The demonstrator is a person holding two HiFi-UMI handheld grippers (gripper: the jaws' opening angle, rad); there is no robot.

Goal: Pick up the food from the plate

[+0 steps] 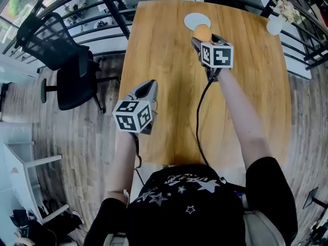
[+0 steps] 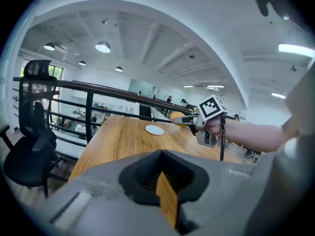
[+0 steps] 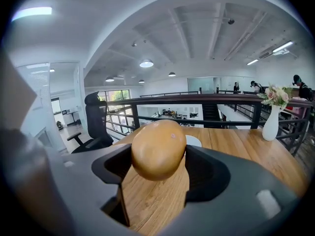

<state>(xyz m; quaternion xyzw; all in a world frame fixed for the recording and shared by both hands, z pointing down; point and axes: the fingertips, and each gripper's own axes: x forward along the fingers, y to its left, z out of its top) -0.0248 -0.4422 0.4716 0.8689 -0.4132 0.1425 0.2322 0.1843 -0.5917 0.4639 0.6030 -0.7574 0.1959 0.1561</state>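
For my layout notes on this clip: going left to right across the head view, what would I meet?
From the left: black office chair → left gripper → right gripper, its fingers closed on the food → white vase.

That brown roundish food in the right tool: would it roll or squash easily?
The food looks smooth and rounded, so it would likely roll if set down loose. It shows no dent between the right tool's jaws, so probably firm, not squashy.
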